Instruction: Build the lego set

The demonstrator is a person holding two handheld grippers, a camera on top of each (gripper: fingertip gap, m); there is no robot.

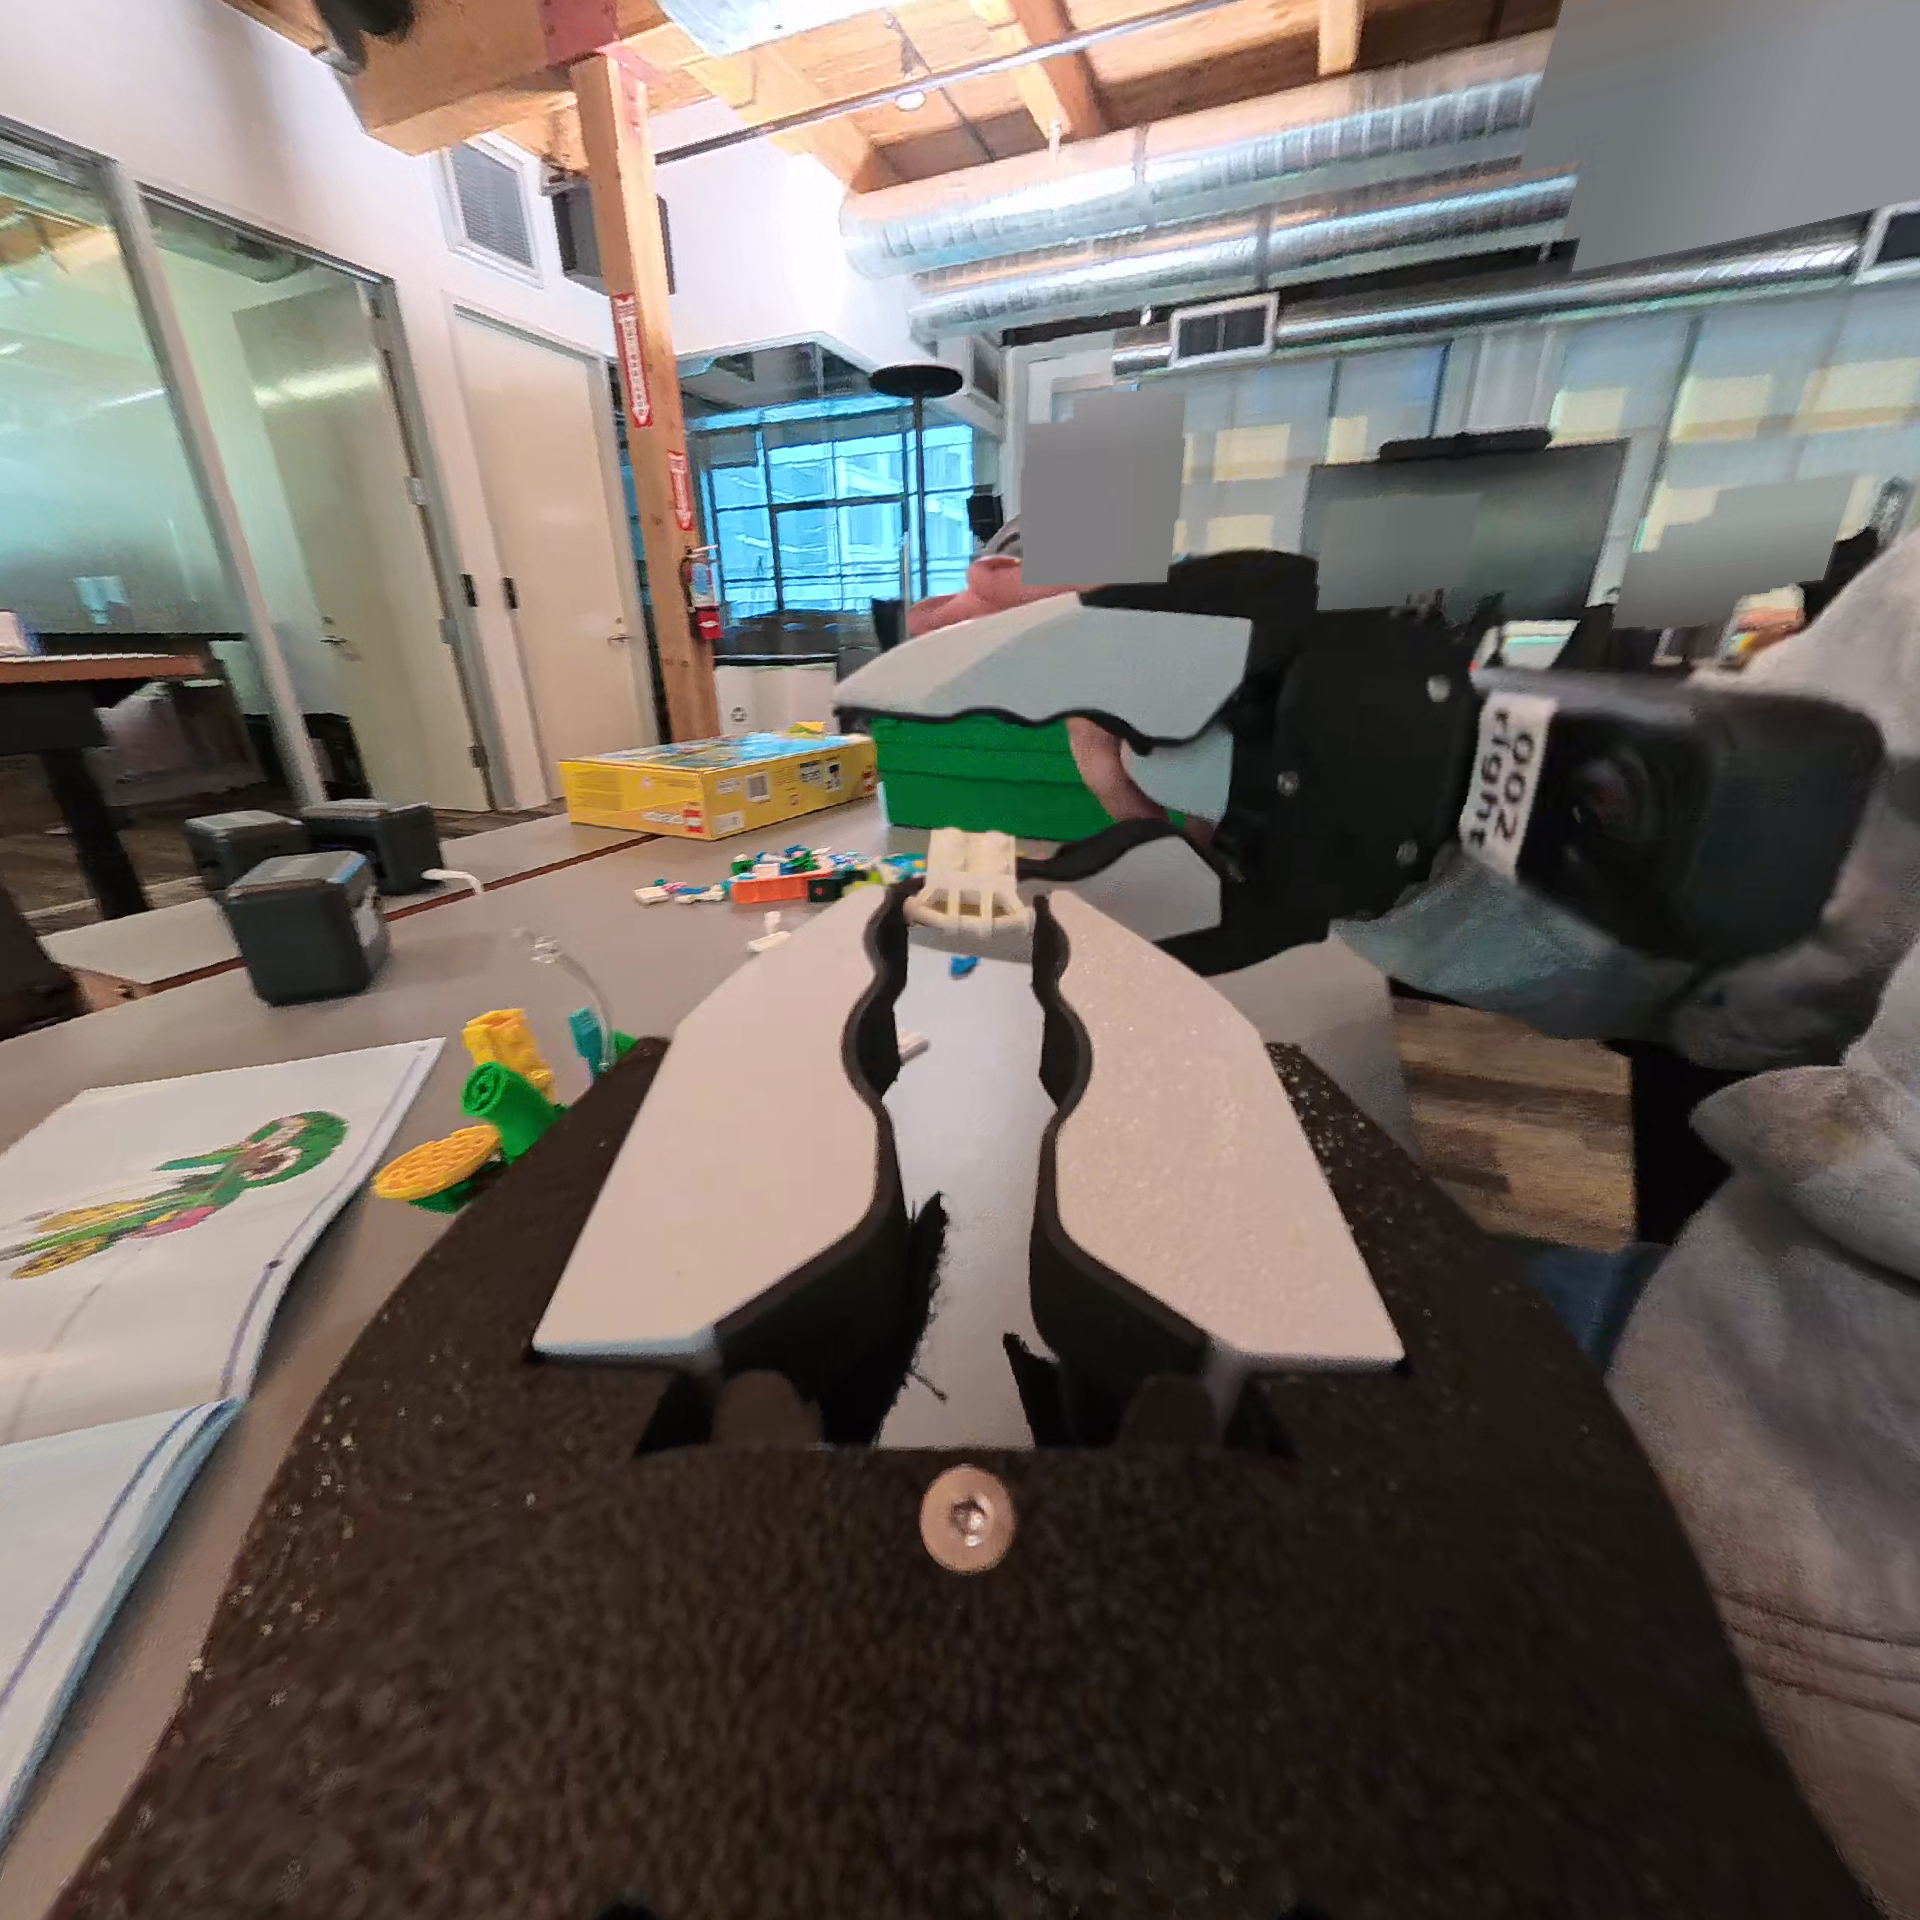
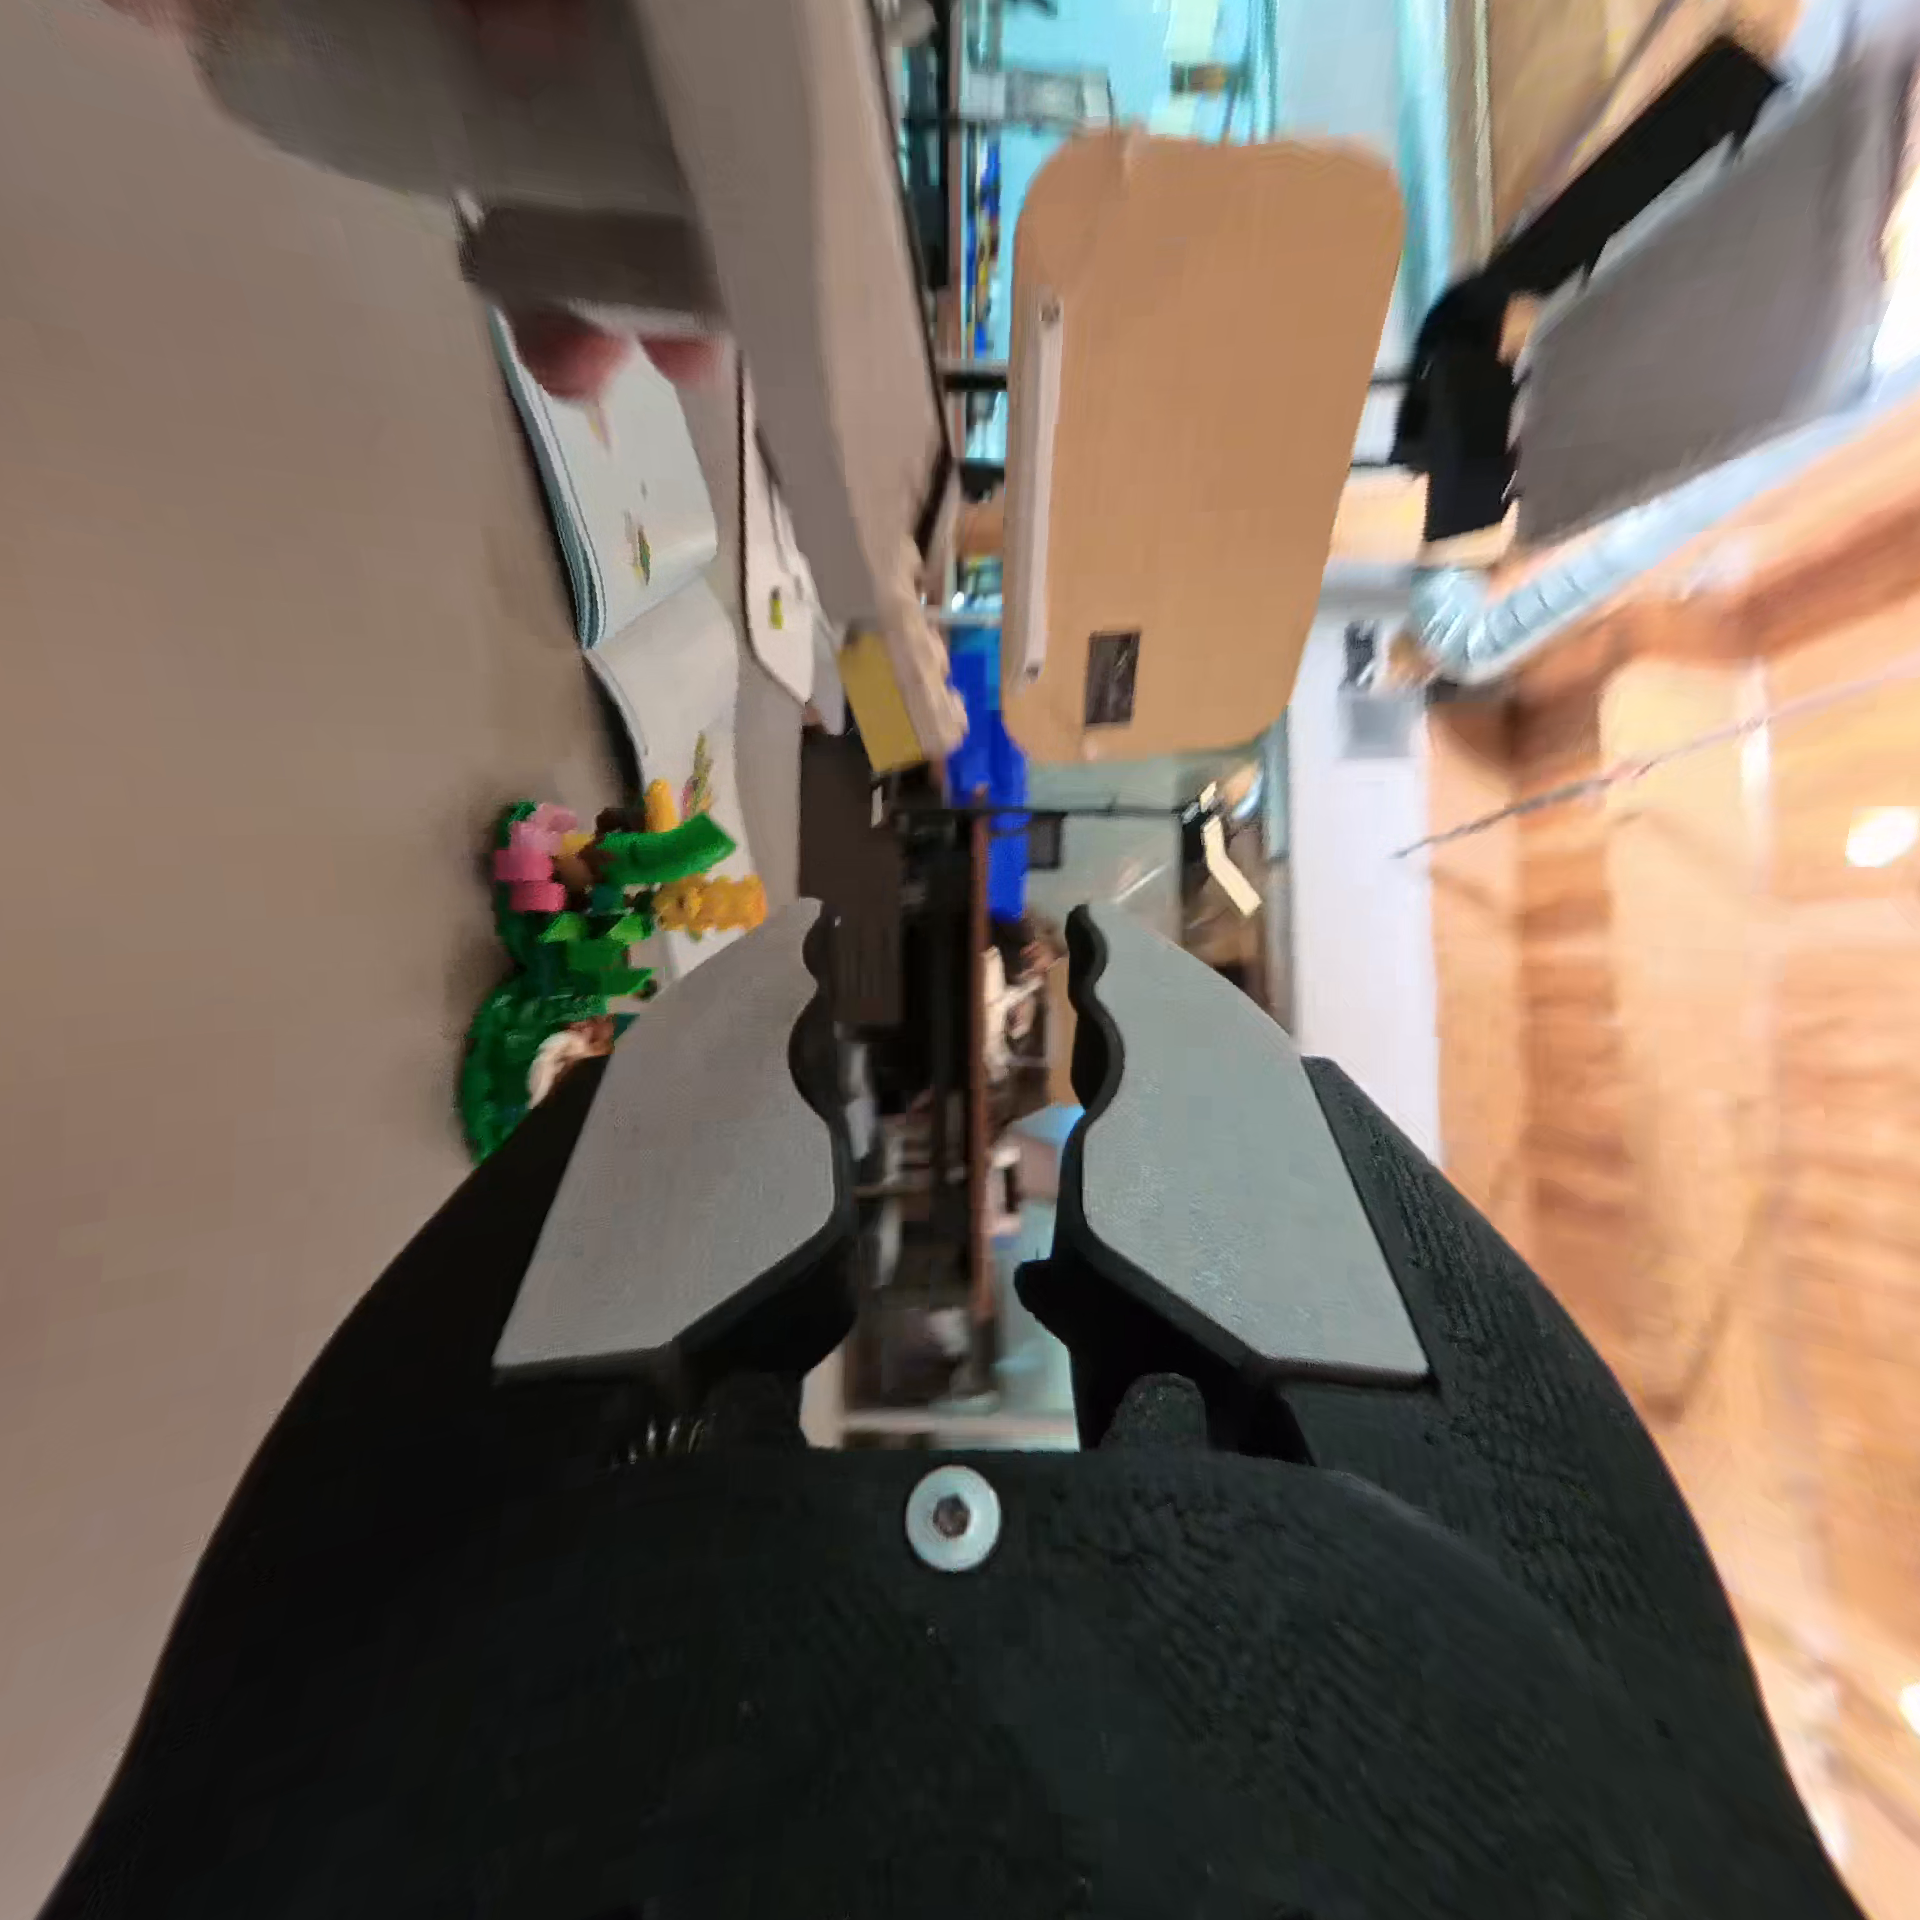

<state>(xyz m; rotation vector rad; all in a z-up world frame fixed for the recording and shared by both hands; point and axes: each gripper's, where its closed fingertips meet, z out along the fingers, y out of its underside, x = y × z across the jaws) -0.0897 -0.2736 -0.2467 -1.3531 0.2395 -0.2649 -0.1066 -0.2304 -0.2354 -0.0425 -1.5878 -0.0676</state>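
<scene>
My left gripper [image 1: 961, 914] is shut on a small white Lego piece [image 1: 971, 868], held at the fingertips above the grey table [image 1: 644, 935]. My right gripper [image 2: 945, 925] is open and empty, rolled on its side and raised off the table. In the left wrist view one of its grey fingers [image 1: 1039, 665] reaches in from the right, just above and behind the white piece. A green and yellow part-built model [image 1: 499, 1101] lies left of my left gripper. It also shows, blurred, in the right wrist view [image 2: 582, 935] to the left of the right gripper.
An open instruction booklet [image 1: 177, 1195] lies at the near left. Loose bricks [image 1: 790, 873], a green bin [image 1: 966, 779] and a yellow box [image 1: 717, 779] sit farther back. Dark grey boxes [image 1: 307, 925] stand at the left. A person's grey sleeve [image 1: 1787, 1247] fills the right.
</scene>
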